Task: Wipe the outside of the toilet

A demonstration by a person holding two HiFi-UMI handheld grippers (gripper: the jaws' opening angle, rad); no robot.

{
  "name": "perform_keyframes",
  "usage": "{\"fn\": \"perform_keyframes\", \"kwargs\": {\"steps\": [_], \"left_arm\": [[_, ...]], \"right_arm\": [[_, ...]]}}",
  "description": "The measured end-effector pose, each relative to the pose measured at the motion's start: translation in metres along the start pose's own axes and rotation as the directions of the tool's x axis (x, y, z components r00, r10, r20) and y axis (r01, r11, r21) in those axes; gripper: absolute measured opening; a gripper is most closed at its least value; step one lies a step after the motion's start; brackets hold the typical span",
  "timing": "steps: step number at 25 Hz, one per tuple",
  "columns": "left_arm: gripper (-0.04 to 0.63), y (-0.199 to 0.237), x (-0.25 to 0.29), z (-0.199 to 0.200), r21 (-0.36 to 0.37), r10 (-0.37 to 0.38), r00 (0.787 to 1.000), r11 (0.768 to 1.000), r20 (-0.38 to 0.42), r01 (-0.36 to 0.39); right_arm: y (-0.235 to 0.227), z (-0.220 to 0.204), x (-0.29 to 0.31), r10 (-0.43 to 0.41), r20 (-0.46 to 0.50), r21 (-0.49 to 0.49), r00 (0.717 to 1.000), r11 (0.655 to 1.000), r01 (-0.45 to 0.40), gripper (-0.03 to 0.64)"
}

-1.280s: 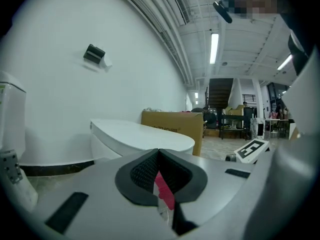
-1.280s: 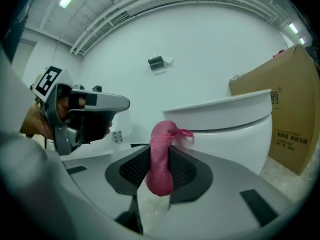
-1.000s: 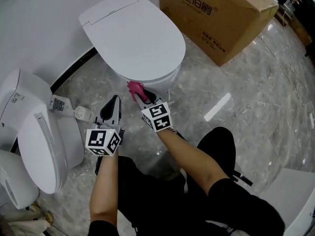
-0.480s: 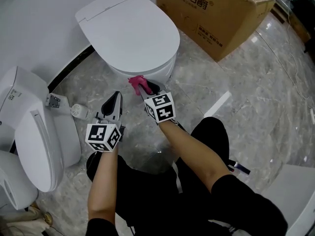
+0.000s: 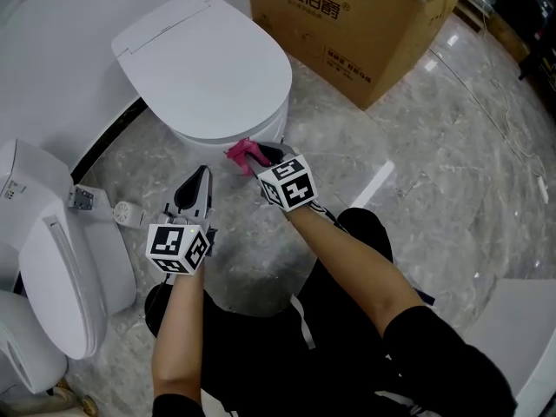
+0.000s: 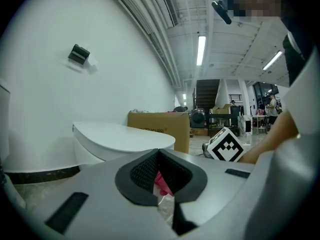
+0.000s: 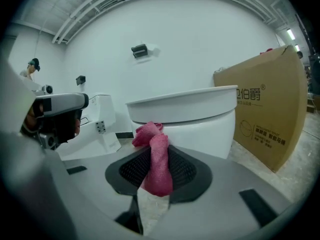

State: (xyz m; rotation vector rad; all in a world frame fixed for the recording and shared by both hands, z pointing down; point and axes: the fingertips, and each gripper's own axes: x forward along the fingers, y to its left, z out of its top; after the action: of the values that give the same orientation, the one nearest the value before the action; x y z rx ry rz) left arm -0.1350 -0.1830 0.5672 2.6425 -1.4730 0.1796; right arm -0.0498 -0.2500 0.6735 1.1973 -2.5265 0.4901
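Pink cloth (image 5: pixel 239 152) between right tongs (image 5: pixel 263 157), at toilet (image 5: pixel 204 68) front.

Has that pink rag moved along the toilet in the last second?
Yes: the pink rag slid rightward along the toilet bowl, toward the cardboard box.

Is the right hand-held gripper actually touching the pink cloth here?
Touching. The right gripper view shows the right hand-held gripper with its jaws closed on the pink cloth, which sticks up between the pads.
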Motion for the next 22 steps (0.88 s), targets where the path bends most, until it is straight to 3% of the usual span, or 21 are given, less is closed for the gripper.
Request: {"fn": "perform_keyframes", "kwargs": {"steps": [16,22], "left_arm": [[0.014,-0.017,-0.002,0.007,0.022,-0.020,0.999,1.000,0.035,0.020],[0.014,-0.015,-0.013,0.002,0.034,-0.014,1.000,0.999,0.008,0.014]], "right_arm": [[-0.073,-0.007,-0.015,-0.086,-0.044,0.014,0.995,0.996,0.086,0.121],[-0.095,-0.017,-0.007,-0.108,-0.067,-0.005,0.992,0.994,0.108,0.118]]}}
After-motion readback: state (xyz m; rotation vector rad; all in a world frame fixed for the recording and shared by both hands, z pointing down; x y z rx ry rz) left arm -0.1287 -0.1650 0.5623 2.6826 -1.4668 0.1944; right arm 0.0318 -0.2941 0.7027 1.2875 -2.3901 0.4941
